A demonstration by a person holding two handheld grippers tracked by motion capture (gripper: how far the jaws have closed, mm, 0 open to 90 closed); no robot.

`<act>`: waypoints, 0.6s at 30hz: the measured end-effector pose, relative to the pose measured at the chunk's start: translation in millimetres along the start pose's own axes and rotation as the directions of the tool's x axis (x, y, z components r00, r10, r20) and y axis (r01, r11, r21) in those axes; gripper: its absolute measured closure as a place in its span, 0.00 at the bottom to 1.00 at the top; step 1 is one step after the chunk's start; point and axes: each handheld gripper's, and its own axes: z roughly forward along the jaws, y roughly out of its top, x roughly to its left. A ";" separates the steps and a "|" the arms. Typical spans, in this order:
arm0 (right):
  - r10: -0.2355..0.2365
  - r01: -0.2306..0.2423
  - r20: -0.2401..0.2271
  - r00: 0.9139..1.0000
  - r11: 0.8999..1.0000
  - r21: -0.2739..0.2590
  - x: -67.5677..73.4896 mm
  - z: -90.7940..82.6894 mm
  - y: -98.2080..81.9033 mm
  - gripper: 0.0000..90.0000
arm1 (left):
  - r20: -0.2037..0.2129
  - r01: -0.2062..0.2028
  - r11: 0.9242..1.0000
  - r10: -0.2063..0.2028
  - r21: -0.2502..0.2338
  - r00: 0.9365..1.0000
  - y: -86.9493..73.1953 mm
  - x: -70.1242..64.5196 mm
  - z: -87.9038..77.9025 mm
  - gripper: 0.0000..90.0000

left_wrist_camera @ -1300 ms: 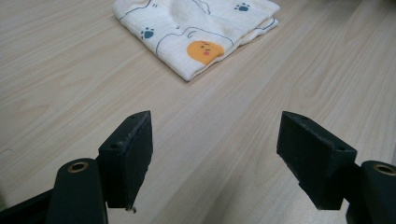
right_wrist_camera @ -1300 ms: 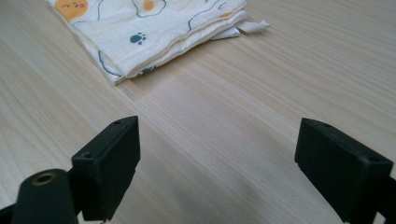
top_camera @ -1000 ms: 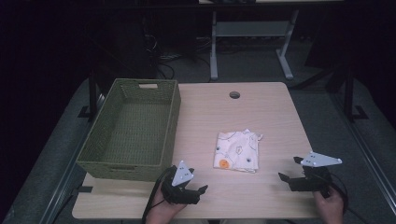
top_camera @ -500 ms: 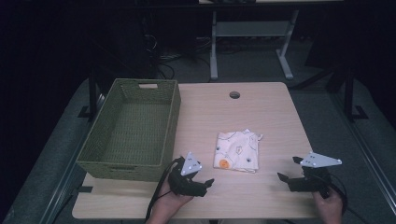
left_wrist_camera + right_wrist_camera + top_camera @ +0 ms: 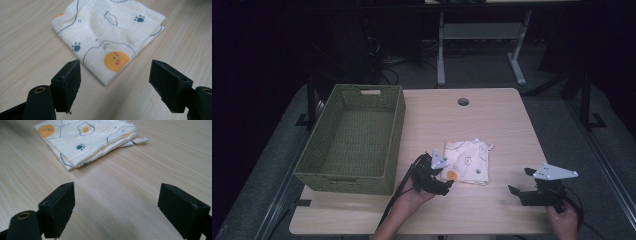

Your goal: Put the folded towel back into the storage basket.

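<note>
A folded printed cloth (image 5: 107, 40) is seen lying flat on the wooden table (image 5: 492, 130), its nearest corner set just ahead of, and between, the spread jaws of the left gripper (image 5: 115, 82). Nothing is gripped: both jaws are held wide apart, and the fabric is not yet touched. The right gripper (image 5: 116, 207) is likewise released, its jaws parted over bare tabletop, with the cloth well ahead of them and off towards the left jaw. A green woven basket (image 5: 354, 142) is shown standing empty, beyond the left gripper's outer side. The work is judged to be at its opening stage: the approach to the cloth is nearly made by the left gripper, while the grasp, the lift and any placing, probably into the basket, remain to be done.
</note>
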 end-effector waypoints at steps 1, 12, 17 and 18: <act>-0.004 0.004 -0.004 1.000 1.000 0.000 0.5 0.2 0.2 0.15 | -0.005 -0.006 1.000 0.006 0.002 1.000 3.4 0.1 1.8 0.29; -0.008 0.008 -0.008 1.000 1.000 -0.005 -0.1 0.0 1.3 0.15 | 0.007 -0.024 0.999 0.023 0.047 1.000 35.7 5.8 26.9 0.30; -0.003 0.003 -0.012 1.000 1.000 -0.002 -1.6 0.3 0.6 0.15 | 0.015 -0.012 0.997 0.011 0.072 1.000 47.2 11.0 42.2 0.30; -0.003 0.003 -0.012 1.000 1.000 -0.002 -1.6 0.3 0.6 0.15 | 0.015 -0.011 0.997 0.010 0.078 1.000 49.4 12.3 45.2 0.30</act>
